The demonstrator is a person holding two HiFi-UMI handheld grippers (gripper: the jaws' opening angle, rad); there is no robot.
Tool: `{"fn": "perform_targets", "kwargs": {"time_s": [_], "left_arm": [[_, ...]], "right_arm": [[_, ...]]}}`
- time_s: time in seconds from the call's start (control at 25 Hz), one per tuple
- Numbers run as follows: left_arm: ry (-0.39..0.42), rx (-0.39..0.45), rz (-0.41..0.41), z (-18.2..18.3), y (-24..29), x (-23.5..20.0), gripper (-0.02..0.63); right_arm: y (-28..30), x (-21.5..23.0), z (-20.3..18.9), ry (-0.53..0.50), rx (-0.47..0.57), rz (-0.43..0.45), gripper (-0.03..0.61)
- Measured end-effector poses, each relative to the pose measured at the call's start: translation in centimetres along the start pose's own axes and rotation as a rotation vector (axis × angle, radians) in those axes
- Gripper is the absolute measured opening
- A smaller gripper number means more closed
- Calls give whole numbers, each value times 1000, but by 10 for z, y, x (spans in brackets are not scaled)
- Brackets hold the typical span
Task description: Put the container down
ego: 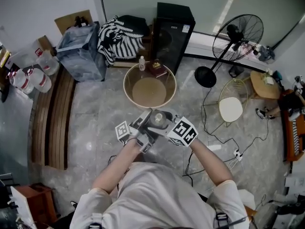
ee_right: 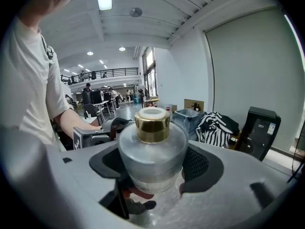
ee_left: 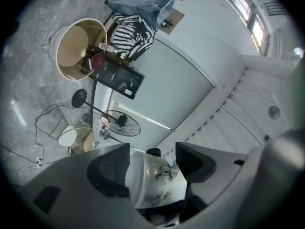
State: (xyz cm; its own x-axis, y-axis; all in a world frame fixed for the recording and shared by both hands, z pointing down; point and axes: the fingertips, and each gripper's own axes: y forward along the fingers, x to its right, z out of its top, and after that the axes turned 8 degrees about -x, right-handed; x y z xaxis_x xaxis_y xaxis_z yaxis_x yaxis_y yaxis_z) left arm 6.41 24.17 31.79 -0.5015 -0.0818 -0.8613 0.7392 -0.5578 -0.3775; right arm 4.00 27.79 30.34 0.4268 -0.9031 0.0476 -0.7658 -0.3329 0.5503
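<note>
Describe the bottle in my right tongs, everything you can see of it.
The bottle is squat and round, frosted translucent glass by its look, with a shiny gold collar and a white top. It stands upright in mid-air in front of the person, clamped around its body by the right tongs. The left tongs appear to grip it from the opposite side.

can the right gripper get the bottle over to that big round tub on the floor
Probably yes: the tub sits open-topped just ahead of the right gripper, with nothing standing between them, and its fingers are already closed on the bottle.
</note>
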Motion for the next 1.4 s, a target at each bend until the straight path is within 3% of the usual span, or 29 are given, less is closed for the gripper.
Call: {"fn": "perform_targets", "kwargs": {"time_s": [0.56, 0.92, 1.4], "left_arm": [[-31, -70, 34, 146, 35, 36, 279], [-43, -85, 56, 197, 51, 41, 279], [-43, -57, 73, 246, 101, 18, 279]], "right_arm": [[98, 105, 64, 48, 0, -69, 337], [129, 147, 80, 74, 4, -83, 337], [140, 220, 71, 86, -5, -62, 337]]}}
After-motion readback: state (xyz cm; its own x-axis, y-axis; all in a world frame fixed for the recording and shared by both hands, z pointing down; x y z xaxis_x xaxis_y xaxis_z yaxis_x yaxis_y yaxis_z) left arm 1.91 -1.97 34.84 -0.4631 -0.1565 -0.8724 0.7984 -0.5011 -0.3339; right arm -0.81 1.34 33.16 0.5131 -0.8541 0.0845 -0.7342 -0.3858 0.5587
